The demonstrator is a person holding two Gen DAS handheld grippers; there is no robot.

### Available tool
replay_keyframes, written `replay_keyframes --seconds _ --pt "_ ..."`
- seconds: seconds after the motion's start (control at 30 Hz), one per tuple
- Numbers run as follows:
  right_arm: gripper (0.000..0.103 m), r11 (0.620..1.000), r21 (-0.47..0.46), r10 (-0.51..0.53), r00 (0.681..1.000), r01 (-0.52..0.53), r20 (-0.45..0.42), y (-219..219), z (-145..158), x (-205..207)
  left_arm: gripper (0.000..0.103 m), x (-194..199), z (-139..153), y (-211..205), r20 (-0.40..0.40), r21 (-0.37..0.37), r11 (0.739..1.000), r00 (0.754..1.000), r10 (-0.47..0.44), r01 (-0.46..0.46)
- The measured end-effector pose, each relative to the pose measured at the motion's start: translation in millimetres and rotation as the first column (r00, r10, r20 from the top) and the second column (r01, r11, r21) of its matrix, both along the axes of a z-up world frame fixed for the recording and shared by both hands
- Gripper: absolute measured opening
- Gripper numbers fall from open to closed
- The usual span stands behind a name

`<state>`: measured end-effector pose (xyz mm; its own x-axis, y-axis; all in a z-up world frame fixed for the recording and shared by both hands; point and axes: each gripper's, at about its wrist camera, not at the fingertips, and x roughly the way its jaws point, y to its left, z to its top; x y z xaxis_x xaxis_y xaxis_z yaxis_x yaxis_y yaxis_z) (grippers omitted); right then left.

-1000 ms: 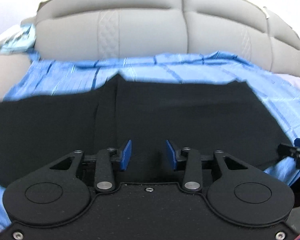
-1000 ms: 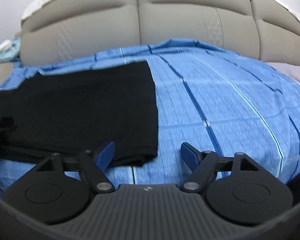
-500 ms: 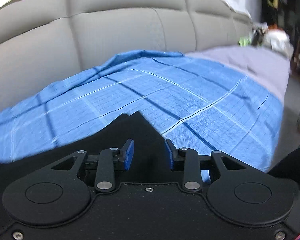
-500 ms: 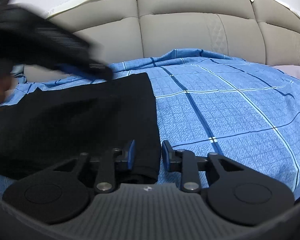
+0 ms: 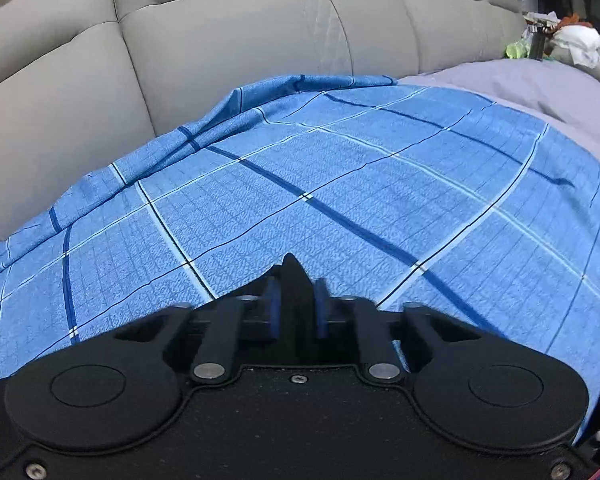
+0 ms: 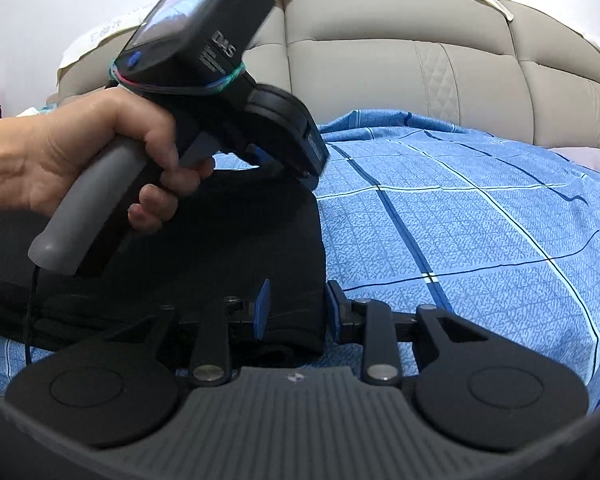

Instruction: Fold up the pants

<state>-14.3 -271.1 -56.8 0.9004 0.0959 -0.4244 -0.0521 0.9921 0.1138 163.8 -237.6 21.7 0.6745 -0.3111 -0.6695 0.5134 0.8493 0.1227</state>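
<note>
Both grippers (image 5: pixel 295 312) (image 6: pixel 294 310) on pants' (image 6: pixel 220 264) edge

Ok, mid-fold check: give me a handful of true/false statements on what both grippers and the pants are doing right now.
1. The left gripper is shut on a peak of black pants fabric. True.
2. The right gripper is wide open over bare sheet. False: its fingers sit on either side of the pants corner, closed on the cloth.
3. The pants lie on a blue checked sheet. True.
4. The pants are light grey. False: they are black.
5. The person's left hand shows in the right wrist view, gripping a grey handle. True.
</note>
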Motion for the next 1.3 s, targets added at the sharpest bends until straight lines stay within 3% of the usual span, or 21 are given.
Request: replay_keyframes --seconds 0.1,0.17,0.3,0.5,0.6,0.63,0.73,0.83,0.93,1.03,1.13,1.3 --pt "0.031 1.000 0.020 -0.012 1.000 0.012 -0.001 -2 0 -3 0.009 -4 7 1 0.046 -0.006 1.000 0.999 0.000 0.000" --pt "0.024 0.999 0.028 -0.019 1.000 0.019 -0.001 -2 0 -6 0.009 4 7 4 0.018 -0.032 0.999 1.000 0.014 -0.014" --pt "0.024 0.999 0.031 -0.020 1.000 0.021 -0.003 -1 -1 -13 0.009 21 5 9 -0.010 -0.087 0.994 0.998 0.062 -0.062" --pt "0.026 0.999 0.033 -0.020 1.000 0.020 0.007 -1 -2 -14 0.009 44 16 9 0.072 -0.085 0.983 0.983 0.166 -0.160" --pt "0.036 0.999 0.049 -0.022 1.000 0.021 0.014 -2 -3 -16 0.014 36 34 19 0.073 -0.136 0.983 0.989 0.132 -0.122" --pt "0.045 0.999 0.051 -0.020 1.000 0.019 0.016 -2 -3 -16 0.014 27 38 23 0.077 -0.142 0.985 0.991 0.108 -0.097" --pt "0.049 0.999 0.041 -0.015 1.000 0.014 0.021 0 -3 -16 0.015 -4 43 29 0.086 -0.133 0.991 0.996 0.017 -0.006" --pt "0.053 1.000 0.029 -0.008 1.000 0.008 0.024 3 -4 -16 0.017 -36 31 31 0.024 -0.121 0.989 0.996 -0.087 0.089" --pt "0.055 1.000 0.019 -0.005 1.000 0.005 0.026 5 -5 -17 0.018 -48 4 23 -0.020 -0.046 0.991 0.992 -0.128 0.127" --pt "0.054 1.000 0.007 -0.006 1.000 0.006 0.026 8 -4 -18 0.019 -40 -7 19 0.043 -0.035 0.996 0.996 -0.081 0.082" --pt "0.055 1.000 -0.003 -0.006 1.000 0.006 0.027 9 -4 -18 0.014 -7 -5 21 0.025 -0.118 0.991 0.997 0.072 -0.069" --pt "0.056 1.000 -0.010 -0.006 1.000 0.006 0.027 13 -5 -19 0.016 27 0 27 0.007 -0.107 0.969 0.975 0.223 -0.221"
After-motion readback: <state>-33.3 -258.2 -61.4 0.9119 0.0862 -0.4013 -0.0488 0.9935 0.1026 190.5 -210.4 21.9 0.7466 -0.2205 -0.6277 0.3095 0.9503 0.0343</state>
